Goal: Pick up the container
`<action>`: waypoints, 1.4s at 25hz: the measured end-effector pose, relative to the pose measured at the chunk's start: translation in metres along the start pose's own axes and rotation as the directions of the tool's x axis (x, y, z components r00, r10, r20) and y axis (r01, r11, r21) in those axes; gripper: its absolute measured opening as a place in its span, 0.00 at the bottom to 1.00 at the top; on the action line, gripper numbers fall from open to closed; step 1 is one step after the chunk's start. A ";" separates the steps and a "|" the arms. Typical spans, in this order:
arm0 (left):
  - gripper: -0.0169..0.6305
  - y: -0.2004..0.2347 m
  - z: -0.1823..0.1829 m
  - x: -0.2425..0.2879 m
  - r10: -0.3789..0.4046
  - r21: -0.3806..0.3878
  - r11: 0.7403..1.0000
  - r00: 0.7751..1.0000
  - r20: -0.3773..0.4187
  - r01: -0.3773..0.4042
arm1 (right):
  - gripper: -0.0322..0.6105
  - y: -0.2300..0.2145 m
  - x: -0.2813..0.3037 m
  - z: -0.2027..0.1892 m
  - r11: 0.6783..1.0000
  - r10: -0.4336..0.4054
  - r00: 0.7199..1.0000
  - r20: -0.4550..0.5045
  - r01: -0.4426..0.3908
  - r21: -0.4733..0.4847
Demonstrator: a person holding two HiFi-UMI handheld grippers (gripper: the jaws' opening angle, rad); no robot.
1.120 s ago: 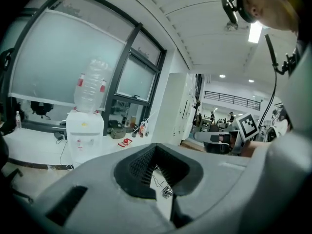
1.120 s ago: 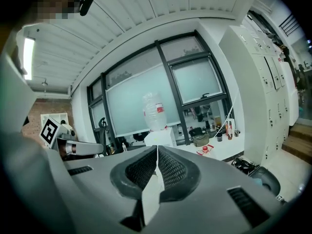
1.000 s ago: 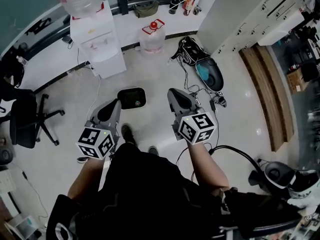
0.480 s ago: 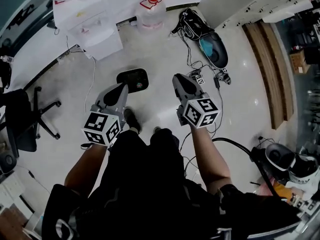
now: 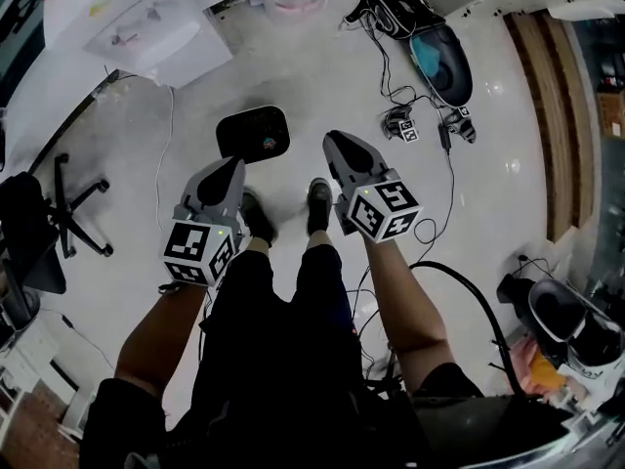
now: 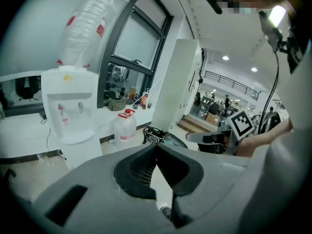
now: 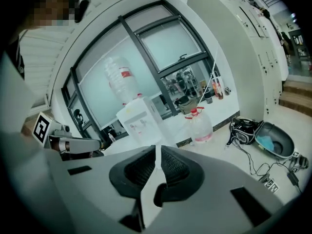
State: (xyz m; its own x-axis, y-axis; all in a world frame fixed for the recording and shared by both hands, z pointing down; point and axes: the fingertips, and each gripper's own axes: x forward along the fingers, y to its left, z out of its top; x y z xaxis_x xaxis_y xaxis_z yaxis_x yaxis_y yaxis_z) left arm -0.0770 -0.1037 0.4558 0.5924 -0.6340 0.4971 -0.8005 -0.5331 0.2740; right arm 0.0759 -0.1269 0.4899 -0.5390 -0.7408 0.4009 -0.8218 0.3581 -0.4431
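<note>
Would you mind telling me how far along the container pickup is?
Nothing looks done: the black container sits on the floor ahead of the shoes. Nothing is in hand: the left gripper and right gripper are both shut and empty. Reaching down, gripping and lifting it remain.

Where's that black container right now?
In the head view, the black container lies on the floor, just ahead of the left hand-held gripper and beyond the person's shoes.
</note>
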 end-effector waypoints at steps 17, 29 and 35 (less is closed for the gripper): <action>0.04 0.054 -0.181 0.170 0.064 -0.269 0.956 0.979 -0.195 -0.116 | 0.07 -0.148 0.121 -0.202 0.995 0.028 0.963 -0.270 -0.001 0.100; 0.04 0.094 -0.293 0.243 0.110 -0.227 0.957 0.949 -0.295 -0.181 | 0.07 -0.205 0.169 -0.361 0.926 0.016 0.930 -0.368 0.125 0.356; 0.04 0.113 -0.322 0.263 0.105 -0.231 0.956 0.944 -0.312 -0.182 | 0.07 -0.219 0.192 -0.411 0.914 0.002 0.919 -0.395 0.159 0.375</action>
State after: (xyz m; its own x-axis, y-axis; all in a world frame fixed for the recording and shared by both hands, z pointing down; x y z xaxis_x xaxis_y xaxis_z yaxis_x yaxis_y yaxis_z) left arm -0.0412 -0.1507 0.8829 0.4471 -0.4794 0.7552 -0.8941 -0.2649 0.3612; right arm 0.0769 -0.1144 0.9934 -0.5698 -0.4556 0.6839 -0.7672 -0.0033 -0.6414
